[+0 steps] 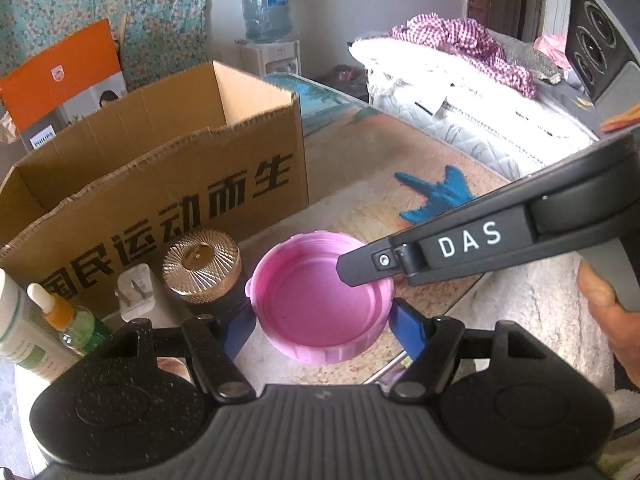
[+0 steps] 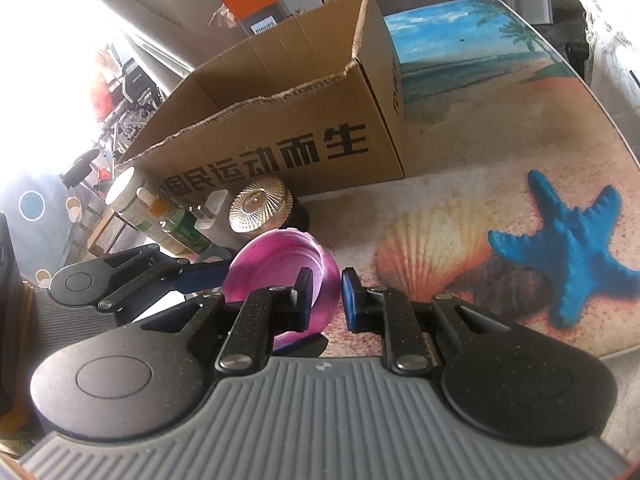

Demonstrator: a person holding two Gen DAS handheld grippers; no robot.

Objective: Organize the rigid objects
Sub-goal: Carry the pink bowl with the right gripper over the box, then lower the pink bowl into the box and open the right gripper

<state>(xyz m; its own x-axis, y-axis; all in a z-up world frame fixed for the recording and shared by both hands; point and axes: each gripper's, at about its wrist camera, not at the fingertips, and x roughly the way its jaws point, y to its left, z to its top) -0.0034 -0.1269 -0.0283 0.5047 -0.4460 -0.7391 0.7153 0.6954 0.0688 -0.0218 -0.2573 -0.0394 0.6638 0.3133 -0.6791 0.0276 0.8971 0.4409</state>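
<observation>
Before one cardboard box [image 1: 160, 168], one pink lid [image 1: 324, 300].

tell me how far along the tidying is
Done: nothing that I can see; the visible part of the cardboard box shows no item inside. In hand: the pink lid, clamped across by the left gripper and pinched at its rim by the right gripper. Left: the gold-lidded jar, white plug, dropper bottle and white tube in front of the box.

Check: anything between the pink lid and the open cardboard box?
Nothing visible blocks it. The pink lid, gripped by both claws, sits in front of the cardboard box; the gold jar stands off to its left by the box wall, which must be cleared.
</observation>
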